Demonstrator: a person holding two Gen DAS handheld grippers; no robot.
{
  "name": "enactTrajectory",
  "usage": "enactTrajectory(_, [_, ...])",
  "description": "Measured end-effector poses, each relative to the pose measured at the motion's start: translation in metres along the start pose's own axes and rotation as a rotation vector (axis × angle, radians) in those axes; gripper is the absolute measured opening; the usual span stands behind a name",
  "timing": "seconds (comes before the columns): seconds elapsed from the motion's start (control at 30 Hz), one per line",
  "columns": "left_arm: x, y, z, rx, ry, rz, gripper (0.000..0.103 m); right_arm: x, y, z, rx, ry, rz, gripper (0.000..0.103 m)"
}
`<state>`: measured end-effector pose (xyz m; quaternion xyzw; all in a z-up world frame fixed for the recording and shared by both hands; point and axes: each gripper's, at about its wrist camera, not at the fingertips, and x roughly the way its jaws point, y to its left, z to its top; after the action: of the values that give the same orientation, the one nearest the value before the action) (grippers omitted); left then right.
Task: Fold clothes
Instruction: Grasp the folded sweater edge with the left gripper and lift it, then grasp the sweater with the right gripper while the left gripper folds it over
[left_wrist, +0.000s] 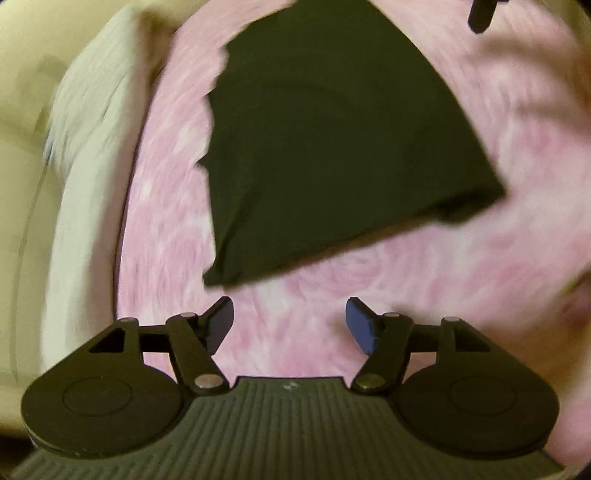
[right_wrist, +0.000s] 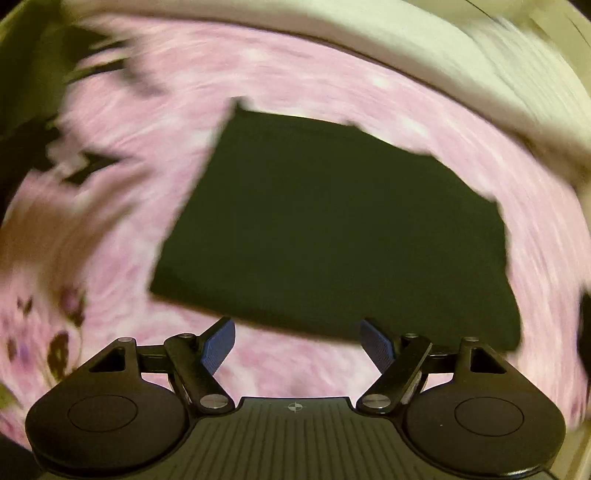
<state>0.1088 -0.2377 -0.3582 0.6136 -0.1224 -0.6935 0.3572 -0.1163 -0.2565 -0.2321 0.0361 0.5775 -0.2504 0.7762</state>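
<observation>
Garment (left_wrist: 332, 147), dark, part-folded on pink bedding (left_wrist: 166, 221), ahead of both claws. Left gripper (left_wrist: 290, 325) and right gripper (right_wrist: 297, 345) apart, empty. Pinch near corners, fold evenly.

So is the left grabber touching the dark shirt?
Apart. In the left wrist view, the left gripper is open, and pink blanket shows between its fingertips and the dark shirt.
</observation>
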Motion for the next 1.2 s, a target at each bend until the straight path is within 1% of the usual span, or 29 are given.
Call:
enactTrajectory(0.07, [0.026, -0.006, -0.004, 0.081, -0.035, 0.027, 0.064, 0.020, 0.025, -0.003, -0.072, 0.001, 0.009, 0.078])
enactTrajectory(0.2, [0.060, -0.010, -0.009, 0.200, -0.117, 0.080, 0.066, 0.050, 0.050, -0.004, -0.079, 0.010, 0.058, 0.079])
enactTrajectory(0.33, [0.074, -0.011, -0.007, 0.313, -0.214, 0.134, 0.066, 0.060, 0.063, -0.004, -0.086, -0.038, 0.055, 0.080])
enactTrajectory(0.4, [0.080, -0.009, -0.003, 0.330, -0.236, 0.125, 0.065, 0.062, 0.073, -0.008, -0.141, -0.072, 0.035, 0.080])
enactTrajectory(0.47, [0.086, -0.006, 0.001, 0.342, -0.255, 0.110, 0.048, 0.064, 0.082, -0.011, -0.196, -0.102, 0.010, 0.081])
enactTrajectory(0.5, [0.087, -0.005, 0.002, 0.343, -0.256, 0.098, 0.033, 0.067, 0.084, -0.011, -0.218, -0.112, -0.004, 0.081])
enactTrajectory(0.53, [0.088, -0.006, 0.002, 0.343, -0.253, 0.084, 0.023, 0.069, 0.086, -0.010, -0.239, -0.122, -0.018, 0.081])
enactTrajectory(0.6, [0.089, -0.006, 0.003, 0.342, -0.249, 0.056, 0.018, 0.074, 0.091, -0.009, -0.282, -0.143, -0.046, 0.081])
enactTrajectory(0.77, [0.087, 0.001, 0.003, 0.306, -0.239, 0.027, 0.014, 0.086, 0.101, -0.007, -0.390, -0.193, -0.115, 0.080])
enactTrajectory(0.8, [0.086, 0.002, 0.005, 0.306, -0.233, 0.026, 0.013, 0.088, 0.103, -0.007, -0.411, -0.204, -0.129, 0.074])
enactTrajectory(0.83, [0.085, 0.004, 0.007, 0.306, -0.228, 0.026, 0.013, 0.089, 0.100, -0.005, -0.405, -0.202, -0.119, 0.061])
enactTrajectory(0.87, [0.081, 0.007, 0.010, 0.305, -0.220, 0.026, 0.012, 0.090, 0.093, 0.000, -0.381, -0.184, -0.096, 0.020])
enactTrajectory(0.9, [0.077, 0.011, 0.013, 0.304, -0.211, 0.027, 0.012, 0.087, 0.085, 0.004, -0.347, -0.182, -0.071, 0.008])
enactTrajectory(1.03, [0.058, 0.031, 0.028, 0.298, -0.178, 0.032, 0.012, 0.063, 0.048, 0.019, -0.201, -0.217, 0.023, 0.007])
enactTrajectory(1.13, [0.042, 0.062, 0.054, 0.294, -0.166, 0.037, 0.012, 0.031, 0.017, 0.024, -0.100, -0.286, 0.054, 0.007])
enactTrajectory(1.2, [0.034, 0.085, 0.079, 0.297, -0.156, 0.030, 0.012, 0.014, -0.008, 0.023, -0.022, -0.333, 0.075, 0.007])
